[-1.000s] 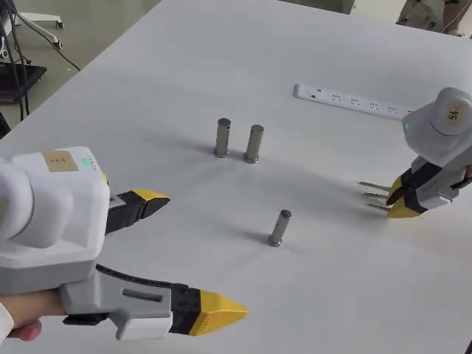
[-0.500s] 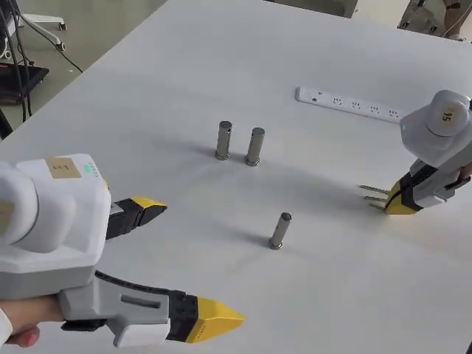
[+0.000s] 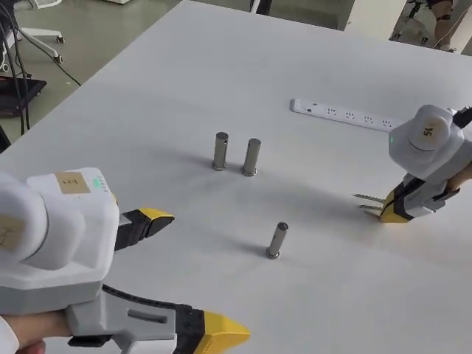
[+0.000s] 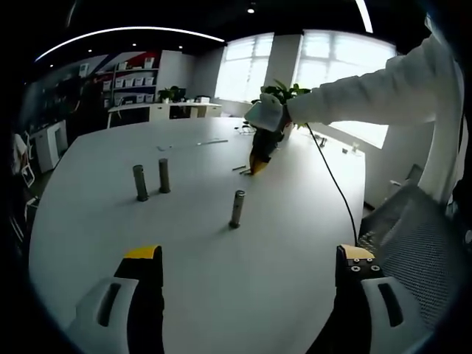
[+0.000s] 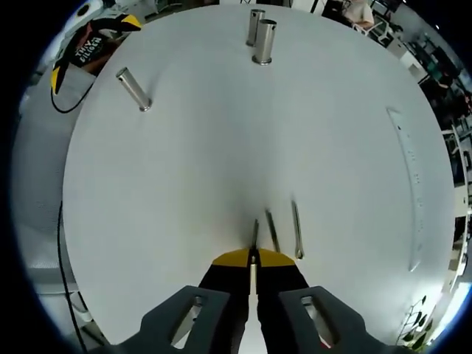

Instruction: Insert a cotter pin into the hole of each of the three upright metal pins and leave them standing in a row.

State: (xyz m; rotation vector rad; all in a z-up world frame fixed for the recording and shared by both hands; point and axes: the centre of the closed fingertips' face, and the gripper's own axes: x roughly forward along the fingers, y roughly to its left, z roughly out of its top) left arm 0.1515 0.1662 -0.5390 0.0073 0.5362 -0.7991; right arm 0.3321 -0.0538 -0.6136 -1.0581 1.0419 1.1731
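Observation:
Three metal pins stand on the white table: two close together (image 3: 220, 151) (image 3: 251, 157) and a third (image 3: 277, 240) apart and nearer me, leaning slightly. My right gripper (image 3: 383, 214) rests its tips on the table at the right, with cotter pins (image 3: 367, 199) sticking out from its tips. In the right gripper view the jaws (image 5: 251, 259) are shut on one cotter pin (image 5: 255, 230); two more cotter pins (image 5: 271, 230) (image 5: 296, 230) lie just beside it. My left gripper (image 3: 192, 279) hovers open at the lower left, nothing between its fingers, facing the third pin (image 4: 237, 209).
A white power strip (image 3: 346, 116) lies at the back right of the table. The table's left edge (image 3: 88, 81) drops to the floor, where chair legs and cables show. A person's white sleeve (image 4: 354, 96) holds the right gripper.
The right gripper's jaws have come together at the cotter pins on the table. The left gripper stays open in about the same place. The head camera has shifted.

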